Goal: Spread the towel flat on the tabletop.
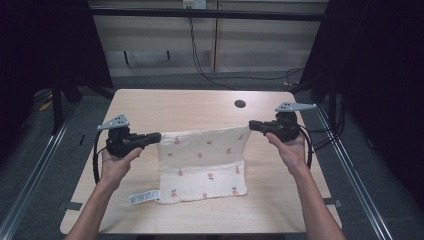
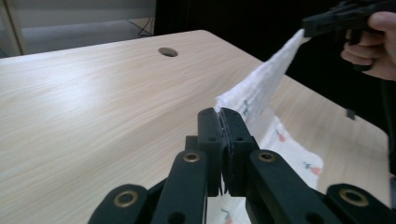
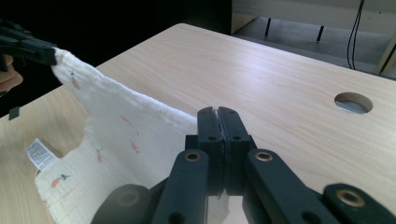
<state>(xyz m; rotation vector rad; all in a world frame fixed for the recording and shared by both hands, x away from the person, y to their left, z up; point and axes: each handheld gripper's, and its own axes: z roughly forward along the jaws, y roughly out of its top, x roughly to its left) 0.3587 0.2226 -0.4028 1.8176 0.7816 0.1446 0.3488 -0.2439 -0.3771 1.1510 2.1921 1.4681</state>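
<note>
1. Over the middle of the tabletop (image 1: 150,102), a white cloth (image 1: 202,165) printed with small red motifs; upper edge lifted and stretched between two grippers, lower part folded and lying flat toward the near edge.
2. At the cloth's upper left corner, left gripper (image 1: 156,136) clamped shut on the fabric; jaws pressed together in the left gripper view with cloth (image 2: 261,91) running out from between the tips.
3. At the upper right corner, right gripper (image 1: 251,124) likewise closed on the fabric; jaws tight together in the right gripper view, cloth (image 3: 116,135) sagging away toward the other gripper (image 3: 28,46).
4. Near the cloth's lower left corner, a white label (image 1: 144,197) lying on the tabletop close to the near edge; same label (image 3: 41,154) visible from the right gripper view.
5. Toward the far right of the tabletop, a round hole (image 1: 240,104), well apart from the cloth.
6. Behind the far edge, black cables (image 1: 200,60) trailing across the floor.
</note>
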